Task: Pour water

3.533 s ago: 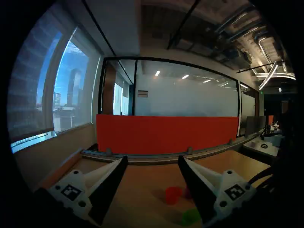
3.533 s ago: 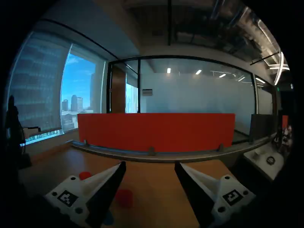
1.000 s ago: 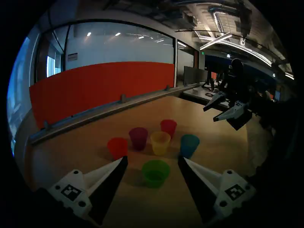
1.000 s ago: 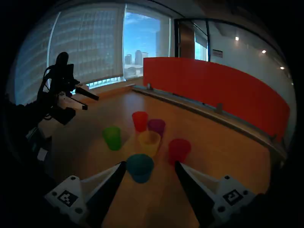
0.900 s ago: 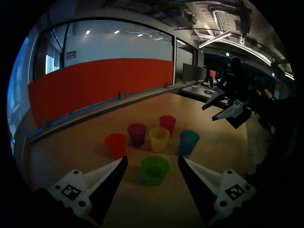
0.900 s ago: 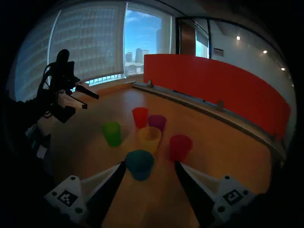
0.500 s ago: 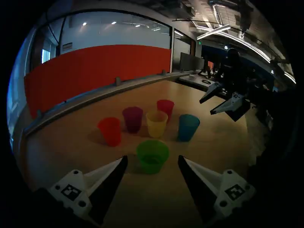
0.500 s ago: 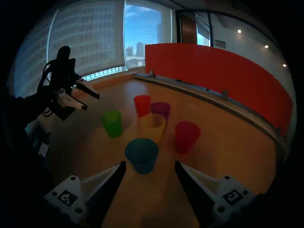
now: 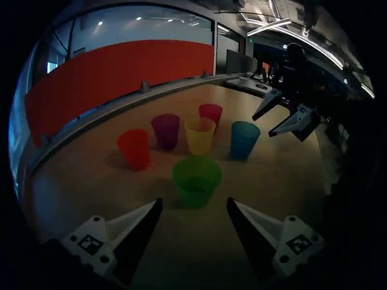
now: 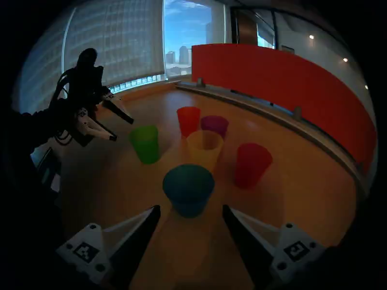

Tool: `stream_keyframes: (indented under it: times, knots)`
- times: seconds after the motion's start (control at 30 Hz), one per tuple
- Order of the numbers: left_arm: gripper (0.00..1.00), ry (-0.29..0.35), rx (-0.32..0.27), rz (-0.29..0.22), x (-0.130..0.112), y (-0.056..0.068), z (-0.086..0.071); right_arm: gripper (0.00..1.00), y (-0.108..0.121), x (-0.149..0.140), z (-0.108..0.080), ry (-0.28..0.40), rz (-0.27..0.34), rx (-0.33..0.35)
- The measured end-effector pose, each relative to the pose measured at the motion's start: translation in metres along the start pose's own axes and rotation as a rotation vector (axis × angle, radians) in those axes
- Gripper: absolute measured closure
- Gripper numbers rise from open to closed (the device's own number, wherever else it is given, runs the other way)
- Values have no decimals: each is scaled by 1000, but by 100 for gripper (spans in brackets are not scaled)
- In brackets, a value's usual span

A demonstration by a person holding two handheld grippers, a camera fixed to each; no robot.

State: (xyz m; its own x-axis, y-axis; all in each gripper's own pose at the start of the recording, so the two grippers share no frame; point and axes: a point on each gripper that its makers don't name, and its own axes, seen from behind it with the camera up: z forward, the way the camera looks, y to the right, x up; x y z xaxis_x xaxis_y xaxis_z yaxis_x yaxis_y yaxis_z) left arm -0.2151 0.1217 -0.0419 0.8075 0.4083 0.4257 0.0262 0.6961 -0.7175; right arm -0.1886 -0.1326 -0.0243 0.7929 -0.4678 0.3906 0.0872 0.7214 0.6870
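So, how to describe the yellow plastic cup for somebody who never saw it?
On the wooden table, in front of the long red partition, six coloured plastic cups stand in a cluster. The yellow plastic cup is in its middle. It is the only yellow one, and the other five surround it.

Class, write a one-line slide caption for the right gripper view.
Open right gripper lined up on a teal cup, five more coloured cups behind it on a wooden table.
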Motion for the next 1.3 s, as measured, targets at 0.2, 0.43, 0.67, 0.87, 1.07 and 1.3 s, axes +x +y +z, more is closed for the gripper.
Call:
stream_keyframes:
  times: [0.2, 0.43, 0.67, 0.87, 1.07, 1.3]
  knots:
    - [2, -15, -19, -5, -4, 1, 10, 0, -1, -4, 14, -14, -8, 4]
    - [2, -40, -32, 7, -6, -1, 24, 1, -1, -6, 27, -19, -4, 14]
    - [2, -55, -36, 32, -5, -3, 40, 1, -1, -6, 36, -23, -1, 20]
    - [2, -55, -46, 48, -2, -2, 52, 1, 0, -4, 45, -25, -7, 24]
    - [2, -50, -59, 47, 2, 0, 60, 0, 0, 0, 53, -22, -9, 30]
    - [2, -32, -68, 46, 10, 2, 71, 1, -1, 1, 59, -22, -7, 39]
